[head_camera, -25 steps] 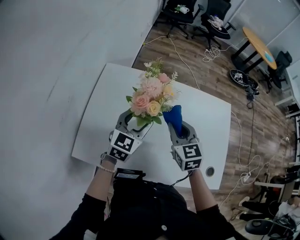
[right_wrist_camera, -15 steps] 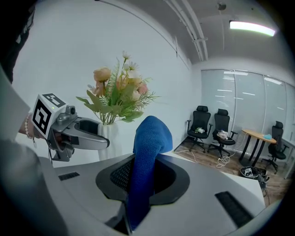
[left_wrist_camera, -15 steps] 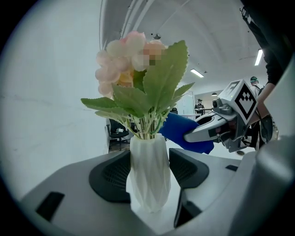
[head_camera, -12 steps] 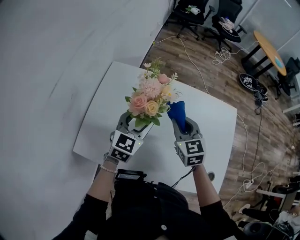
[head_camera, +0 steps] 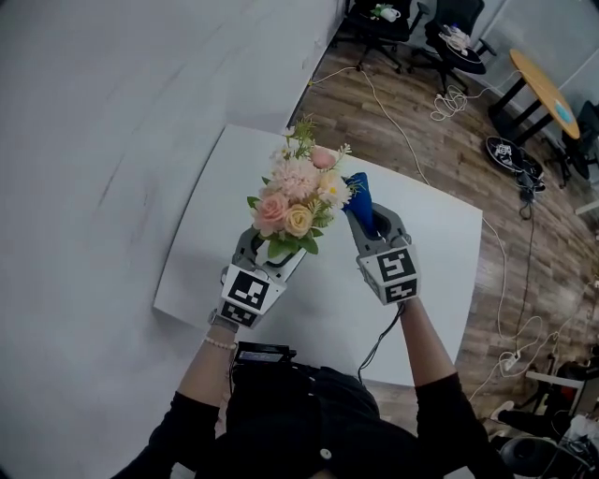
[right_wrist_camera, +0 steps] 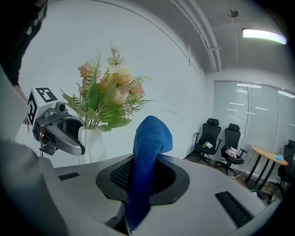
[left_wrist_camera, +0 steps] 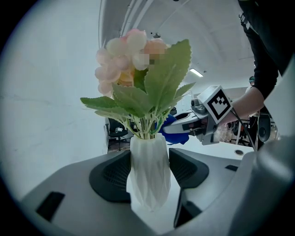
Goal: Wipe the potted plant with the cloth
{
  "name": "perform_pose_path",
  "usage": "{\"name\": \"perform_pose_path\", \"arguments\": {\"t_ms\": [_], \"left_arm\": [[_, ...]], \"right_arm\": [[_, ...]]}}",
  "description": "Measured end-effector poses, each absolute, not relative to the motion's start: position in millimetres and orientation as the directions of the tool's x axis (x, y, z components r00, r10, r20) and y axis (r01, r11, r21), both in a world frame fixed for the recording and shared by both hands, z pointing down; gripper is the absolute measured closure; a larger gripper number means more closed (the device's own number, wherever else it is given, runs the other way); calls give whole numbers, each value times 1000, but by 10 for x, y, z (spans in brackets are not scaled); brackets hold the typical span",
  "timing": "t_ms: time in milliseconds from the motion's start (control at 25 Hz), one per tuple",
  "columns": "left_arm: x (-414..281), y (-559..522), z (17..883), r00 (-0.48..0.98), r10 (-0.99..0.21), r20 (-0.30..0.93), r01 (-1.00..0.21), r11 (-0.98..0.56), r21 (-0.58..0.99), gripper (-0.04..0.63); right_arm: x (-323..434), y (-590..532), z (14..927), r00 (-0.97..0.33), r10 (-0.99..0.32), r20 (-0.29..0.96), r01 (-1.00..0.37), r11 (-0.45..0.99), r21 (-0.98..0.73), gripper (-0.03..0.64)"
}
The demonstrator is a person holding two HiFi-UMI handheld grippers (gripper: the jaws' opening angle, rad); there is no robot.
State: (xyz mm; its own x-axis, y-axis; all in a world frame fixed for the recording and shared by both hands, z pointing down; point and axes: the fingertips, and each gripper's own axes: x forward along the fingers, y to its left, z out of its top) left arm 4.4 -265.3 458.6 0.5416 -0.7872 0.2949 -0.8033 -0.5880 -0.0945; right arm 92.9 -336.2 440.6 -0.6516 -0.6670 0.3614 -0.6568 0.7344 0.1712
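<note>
The potted plant is a white faceted vase (left_wrist_camera: 148, 177) with pink and cream flowers (head_camera: 298, 187) and green leaves (left_wrist_camera: 156, 90). My left gripper (head_camera: 270, 251) is shut on the vase and holds it up above the white table (head_camera: 201, 234). In the right gripper view the vase (right_wrist_camera: 89, 144) and flowers (right_wrist_camera: 110, 90) show at the left. My right gripper (head_camera: 368, 217) is shut on a blue cloth (right_wrist_camera: 144, 161). The cloth's free end (head_camera: 358, 194) sits close beside the flowers' right side, and I cannot tell whether it touches them.
The white table has a cable hole (head_camera: 424, 349) near its front right. Behind it on the wooden floor (head_camera: 421, 140) are black office chairs (head_camera: 412, 23), loose cables and a round wooden table (head_camera: 541, 89). A grey wall (head_camera: 112, 112) runs along the left.
My right gripper has moved up and away from me with the cloth, from beside the lower flowers to beside the upper ones. The left gripper and vase have hardly moved.
</note>
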Motion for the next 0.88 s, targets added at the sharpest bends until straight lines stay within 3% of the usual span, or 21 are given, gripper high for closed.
{"name": "perform_pose_path", "arguments": {"t_ms": [480, 880], "left_arm": [[55, -2668, 4622, 566, -767, 302, -783, -615, -93, 325], [57, -2690, 4627, 560, -772, 299, -789, -607, -90, 325]], "right_arm": [[310, -3116, 4534, -863, -295, 409, -241, 954, 179, 528], [165, -2937, 4782, -873, -146, 466, -94, 987, 132, 529]]}}
